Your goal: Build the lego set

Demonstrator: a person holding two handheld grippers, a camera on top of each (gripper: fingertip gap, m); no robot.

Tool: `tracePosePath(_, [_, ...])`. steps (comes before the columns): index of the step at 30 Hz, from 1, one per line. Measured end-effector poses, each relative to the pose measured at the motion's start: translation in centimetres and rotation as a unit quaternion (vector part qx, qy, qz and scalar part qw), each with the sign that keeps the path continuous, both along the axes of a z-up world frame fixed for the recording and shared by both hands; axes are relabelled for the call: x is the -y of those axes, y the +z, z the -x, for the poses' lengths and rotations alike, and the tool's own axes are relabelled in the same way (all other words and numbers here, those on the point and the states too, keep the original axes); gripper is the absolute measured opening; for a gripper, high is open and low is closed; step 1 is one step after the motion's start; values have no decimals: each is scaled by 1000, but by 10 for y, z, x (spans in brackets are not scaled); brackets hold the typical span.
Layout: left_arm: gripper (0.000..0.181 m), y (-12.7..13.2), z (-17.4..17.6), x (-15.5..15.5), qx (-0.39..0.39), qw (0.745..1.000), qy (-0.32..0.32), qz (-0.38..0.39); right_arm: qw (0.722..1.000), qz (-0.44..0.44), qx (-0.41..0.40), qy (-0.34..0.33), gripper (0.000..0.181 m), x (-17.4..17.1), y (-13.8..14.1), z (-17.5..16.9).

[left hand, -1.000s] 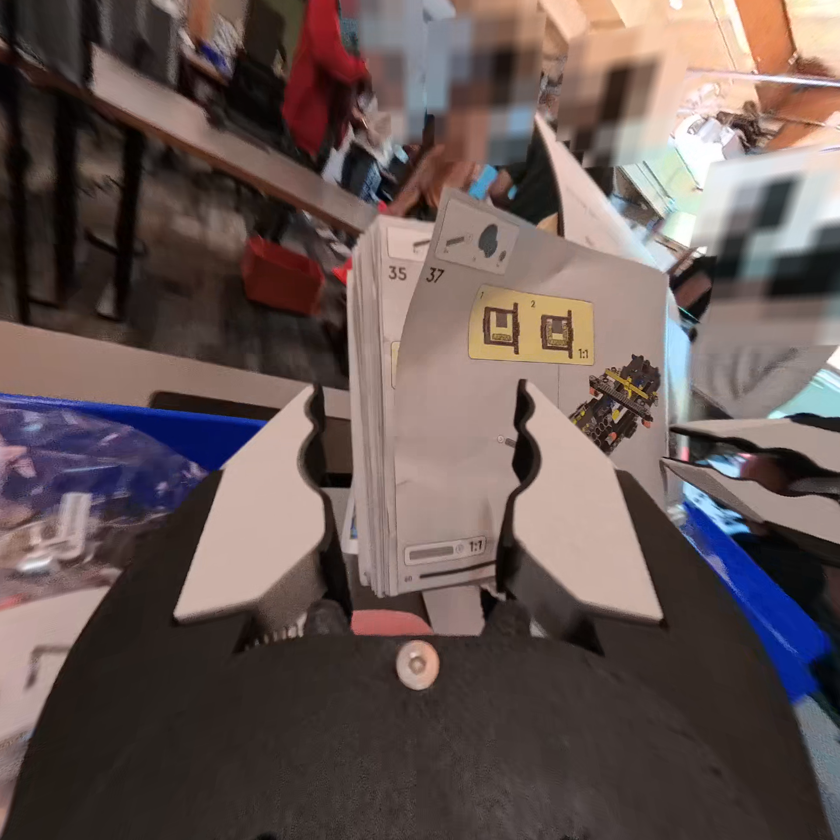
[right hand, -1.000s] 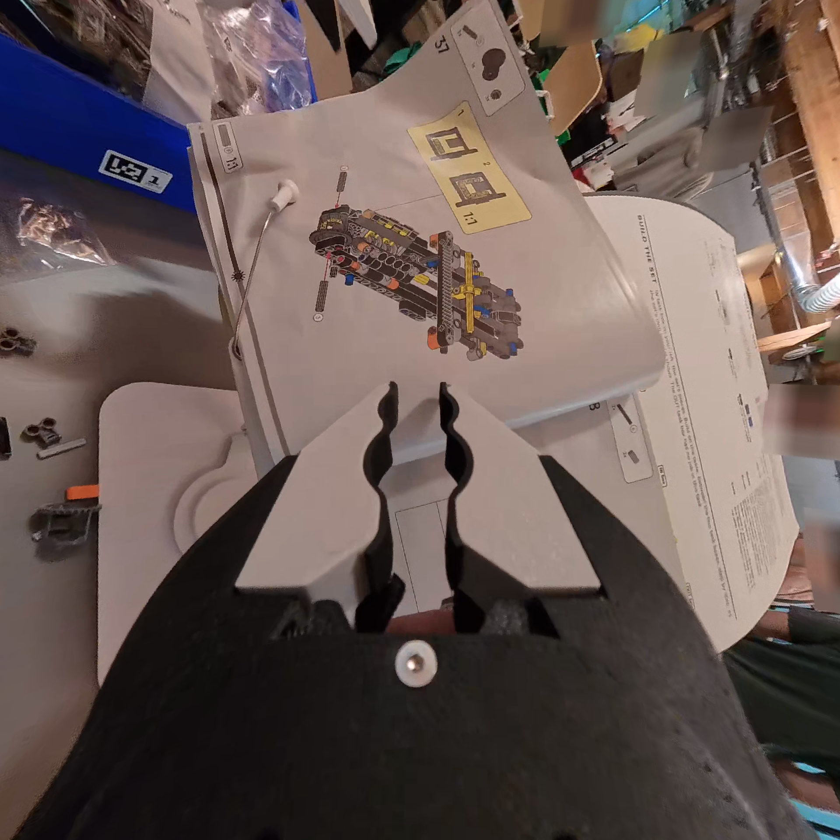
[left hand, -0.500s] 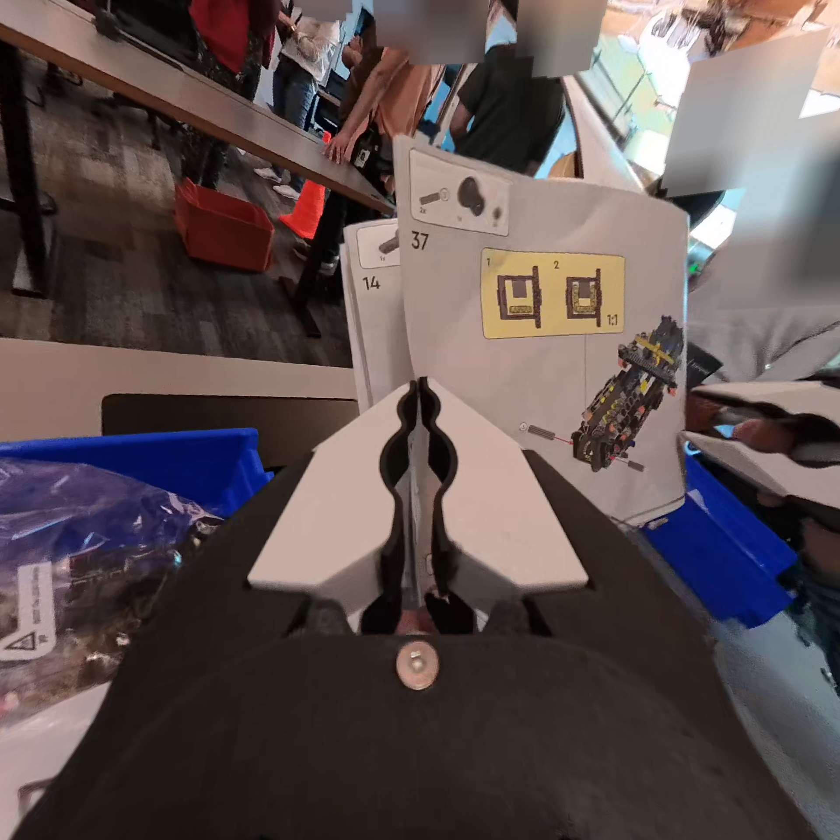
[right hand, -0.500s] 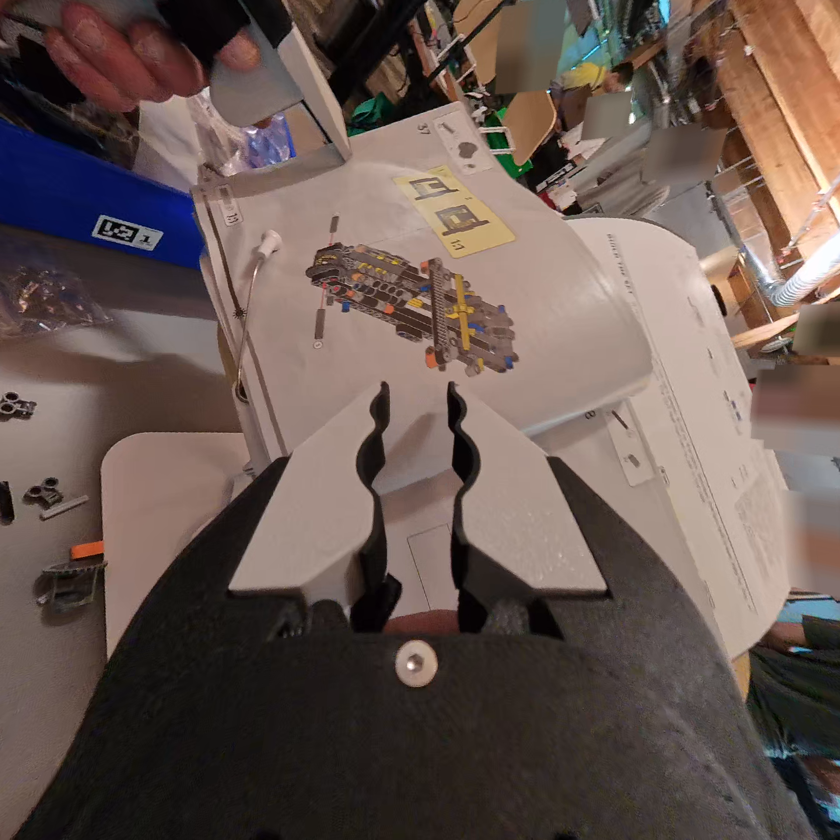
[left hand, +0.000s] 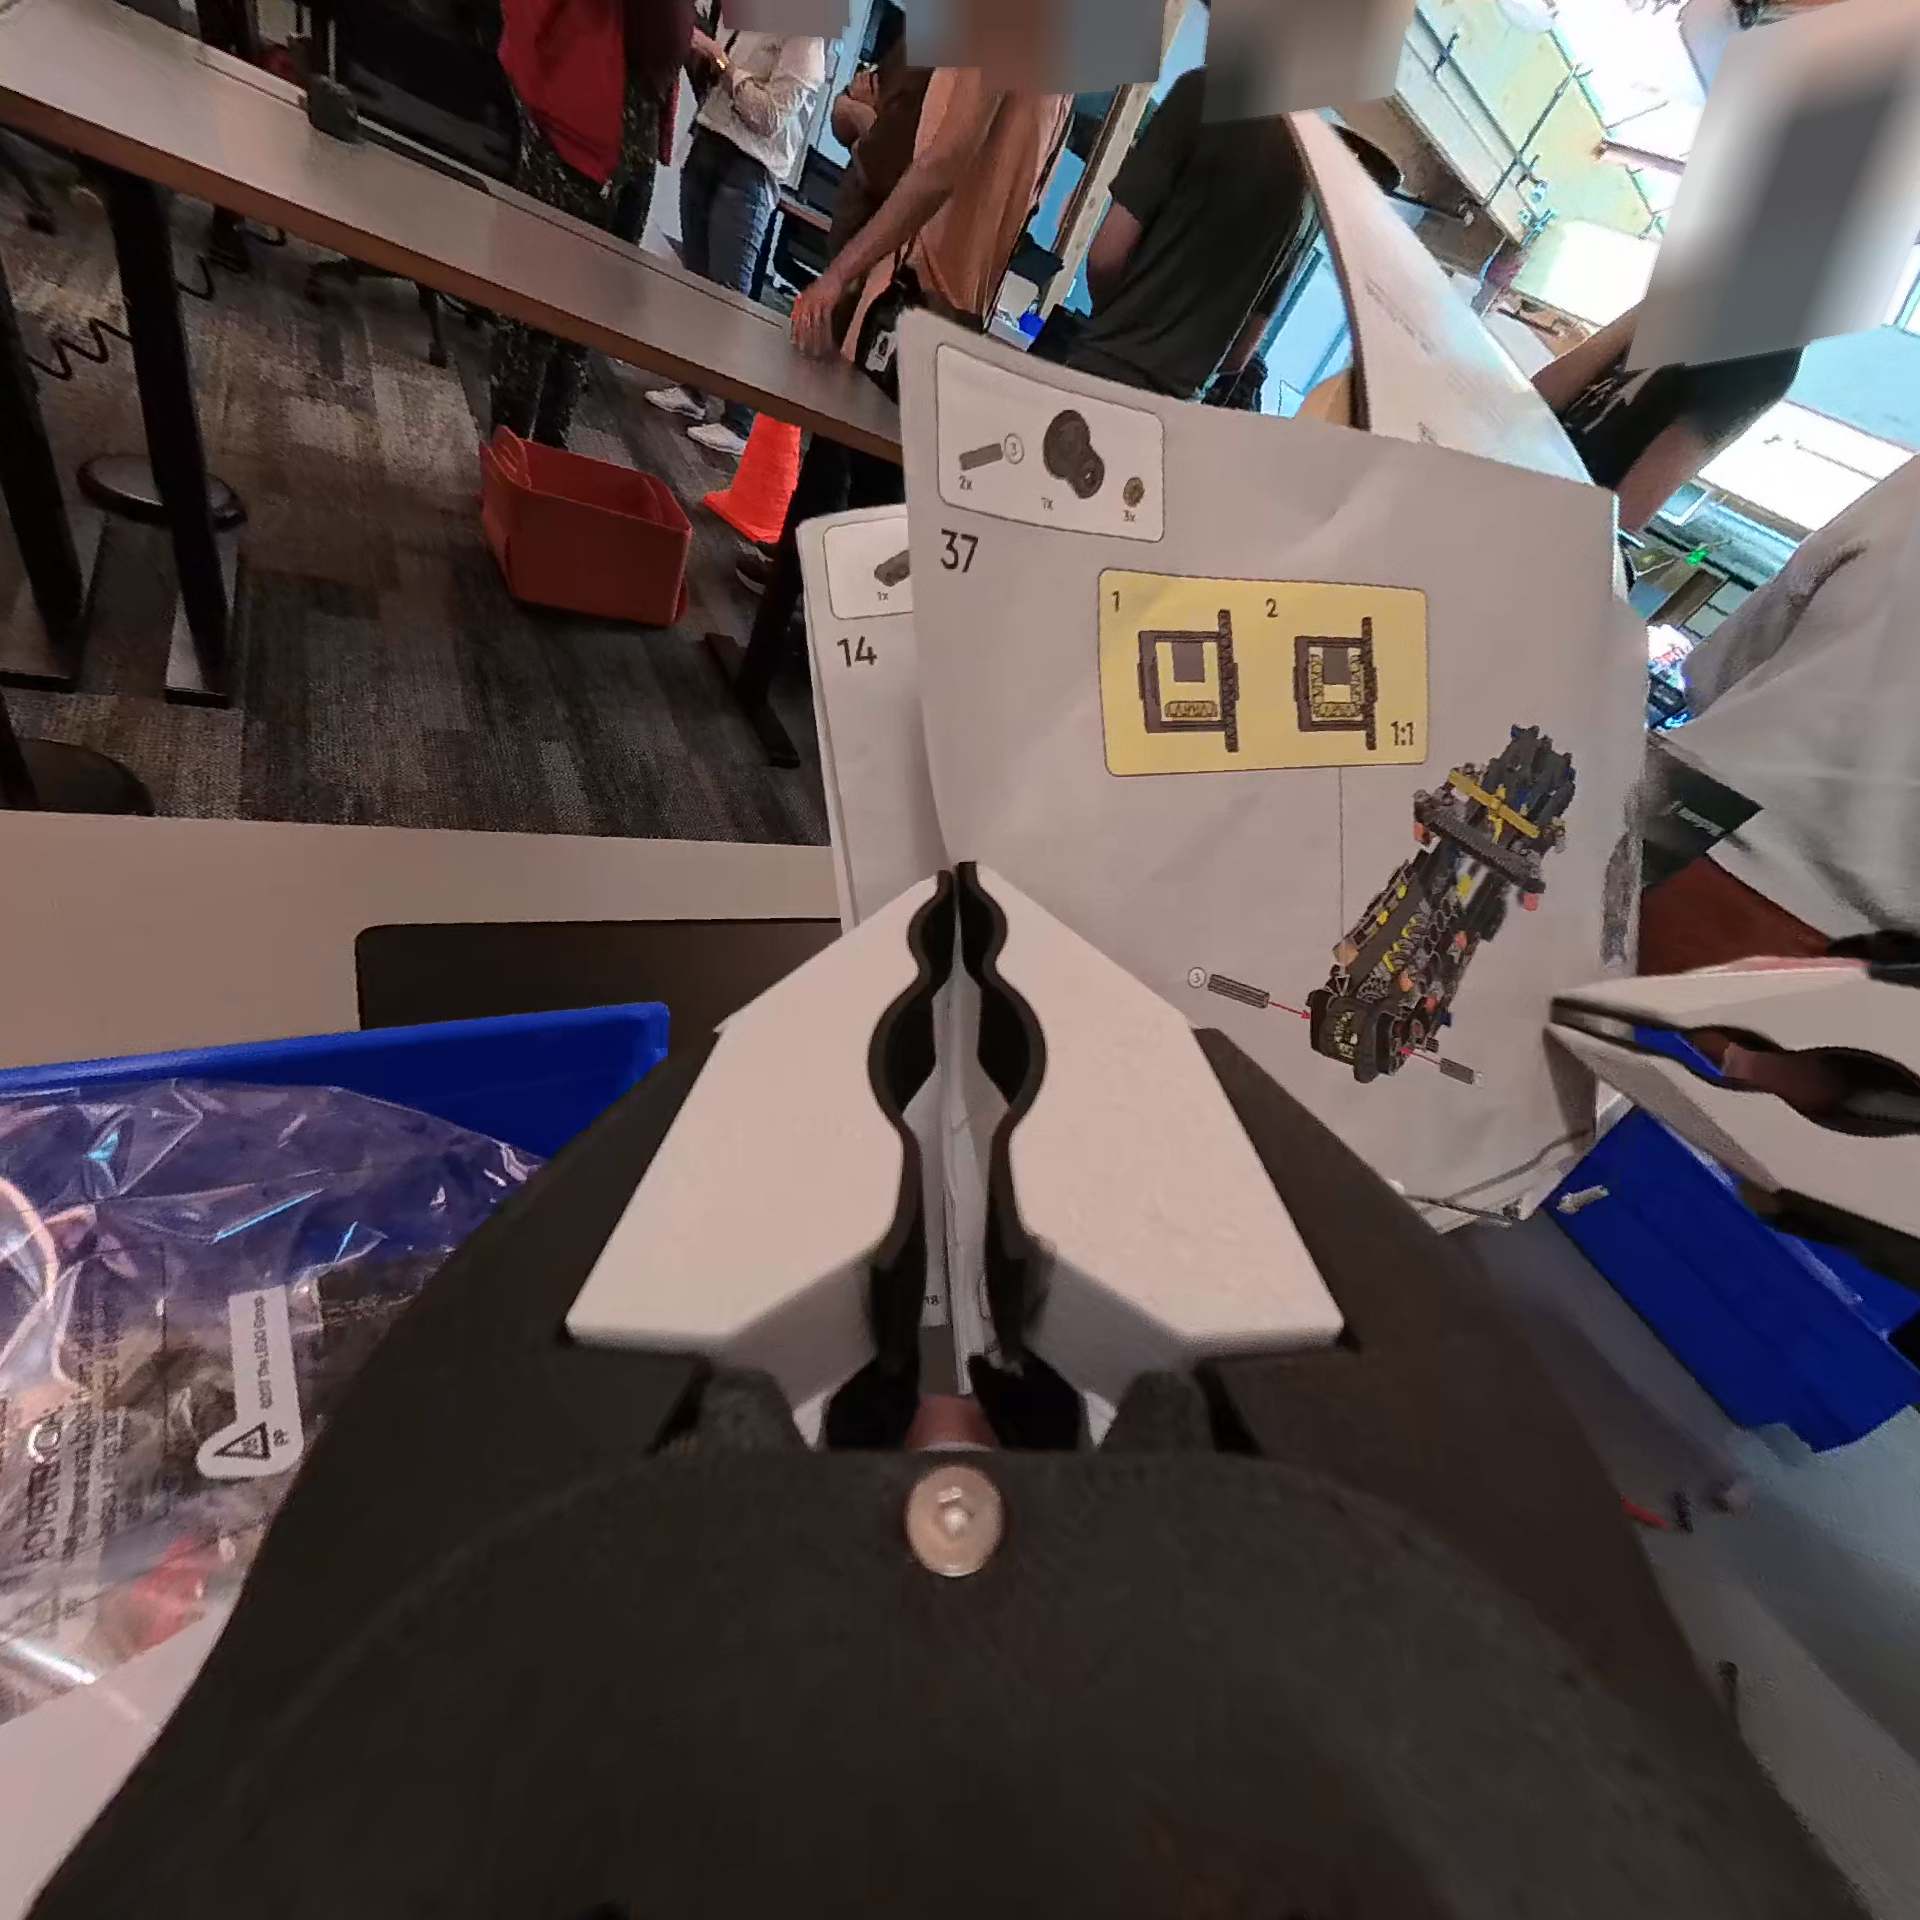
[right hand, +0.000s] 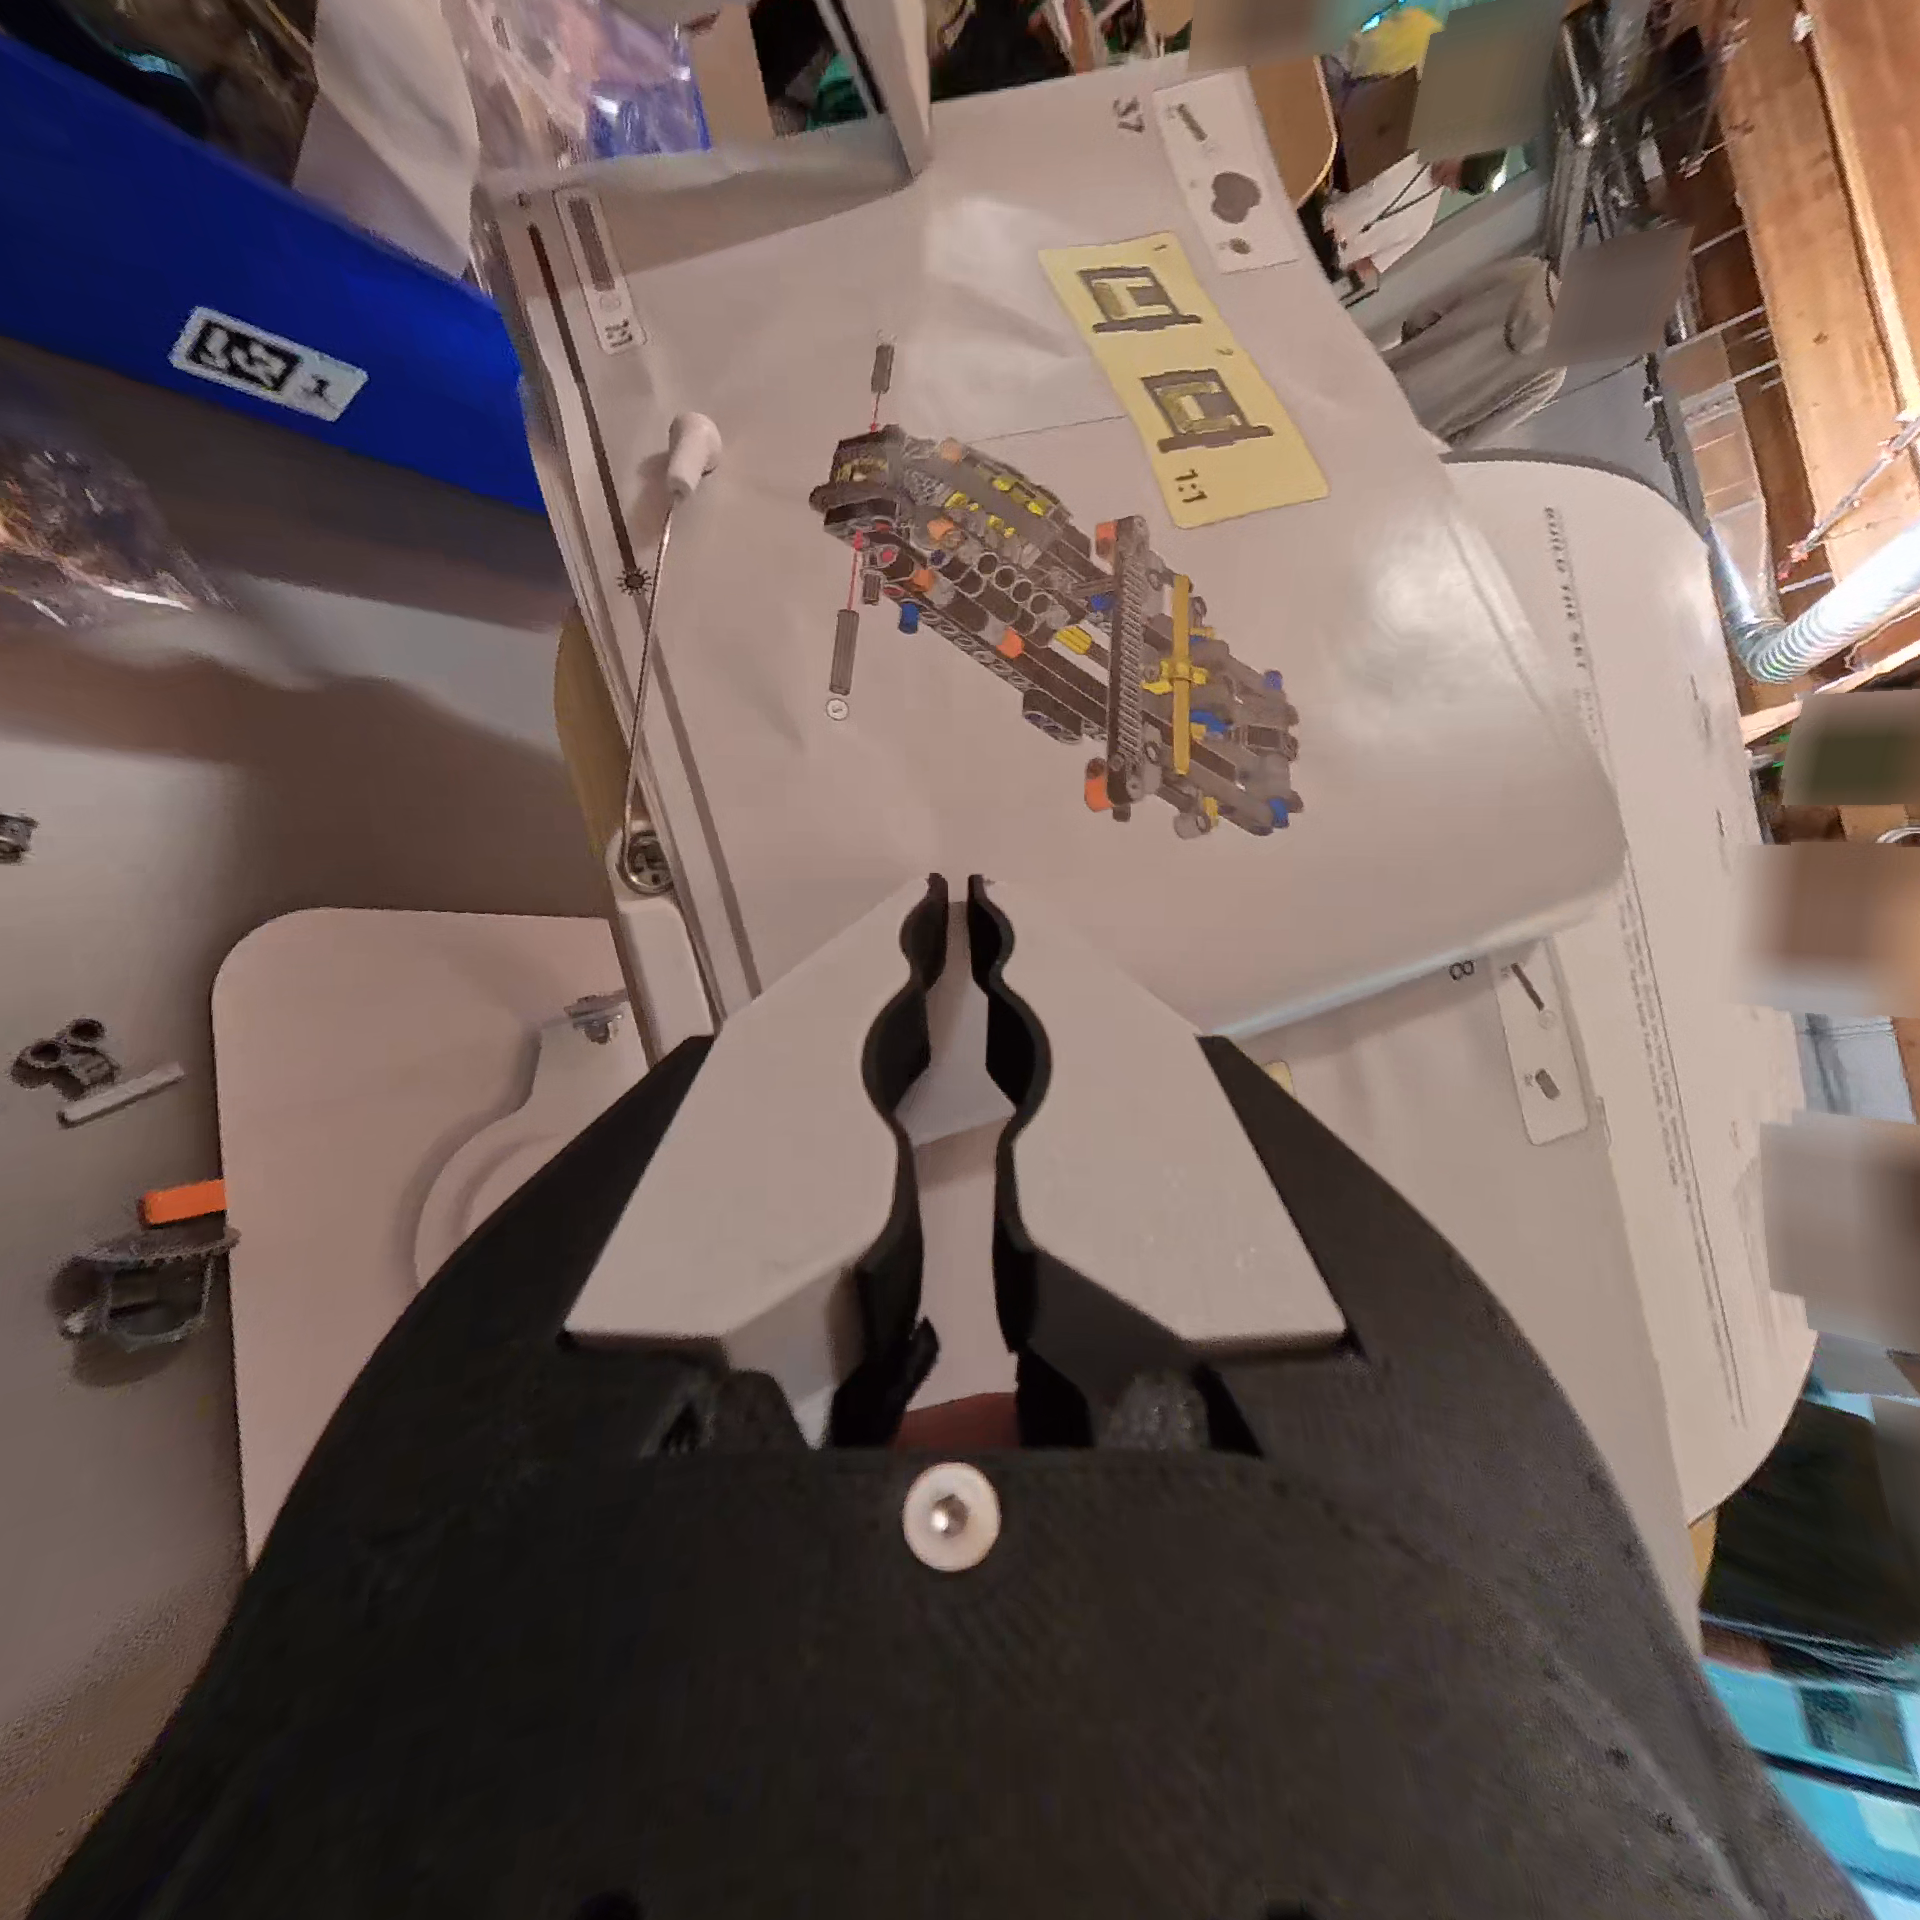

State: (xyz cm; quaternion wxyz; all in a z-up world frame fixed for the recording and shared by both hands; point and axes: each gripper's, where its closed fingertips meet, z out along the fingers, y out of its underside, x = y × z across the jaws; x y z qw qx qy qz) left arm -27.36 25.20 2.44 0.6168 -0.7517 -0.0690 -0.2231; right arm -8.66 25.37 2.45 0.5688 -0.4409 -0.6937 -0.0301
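Note:
The lego instruction booklet (left hand: 1247,883) stands upright on a white stand, open at a page with a yellow box and a drawing of the dark model. My left gripper (left hand: 956,883) is shut on the lower edge of its pages. In the right wrist view the same page (right hand: 1039,499) curves over, and my right gripper (right hand: 951,888) is shut on its near edge. The right gripper also shows in the left wrist view (left hand: 1714,1060) at the page's right edge. The left gripper shows in the right wrist view (right hand: 831,135) at the top.
A blue bin (left hand: 343,1049) holds a clear bag of parts (left hand: 208,1299). The stand's white base (right hand: 343,1039) and wire page holder (right hand: 665,582) lie left of the page. Loose grey and orange pieces (right hand: 135,1278) lie on the table. People stand at a far table (left hand: 416,229). One gripper's finger ends stand about 20 cm off the other's.
My left gripper went from open around the booklet's pages to shut on them. My right gripper narrowed from open to shut on the page's edge. The page bent over further.

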Motion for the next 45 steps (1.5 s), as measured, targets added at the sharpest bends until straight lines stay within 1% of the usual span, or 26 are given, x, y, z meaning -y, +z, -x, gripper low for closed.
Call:
tracePosePath(2, [0,-2,1,-2,-2,1000,3,4,1000,-14,16,-9,0,-3,-4,3])
tracePosePath(6, [0,-3,0,-4,-7,1000,5,1,1000,-7,10,-8,0,1,-3,5])
tracePosePath(10, [4,-1,4,-2,7,1000,12,-8,1000,-7,-3,-5,6,8,2,2])
tracePosePath(11, [7,-1,6,-1,10,1000,15,-9,1000,-4,-6,-4,9,10,3,1])
tracePosePath(15, [26,3,9,5,9,999,25,-19,1000,-2,-8,-8,23,14,3,-4])
tracePosePath(17, [34,9,12,10,12,999,30,-31,1000,2,-11,-6,27,19,3,-7])
tracePosePath(20, [44,17,17,17,9,999,37,-38,1000,1,-16,-9,27,22,2,-13])
tracePosePath(23, [49,22,16,22,5,999,30,-39,1000,7,-21,-11,27,28,1,-22])
tracePosePath(27, [51,22,9,30,-13,999,16,-32,999,10,-30,-13,29,37,1,-38])
tracePosePath(30, [52,18,5,35,-30,999,7,-22,999,25,-28,-18,32,43,-5,-52])
tracePosePath(33, [52,19,-2,42,-41,999,-2,-20,999,37,-23,-16,32,50,-12,-65])
tracePosePath(38, [55,30,-27,67,-101,994,-24,-25,998,54,-33,-7,33,70,-17,-82])
tracePosePath(40, [57,28,-44,83,-140,989,-51,-18,997,65,-39,-5,33,79,-18,-90])
tracePosePath(43, [58,20,-60,108,-214,975,-65,-3,996,78,-40,-1,33,93,-23,-101])
tracePosePath(45, [57,18,-68,125,-238,969,-69,-7,995,87,-39,6,33,105,-28,-108])
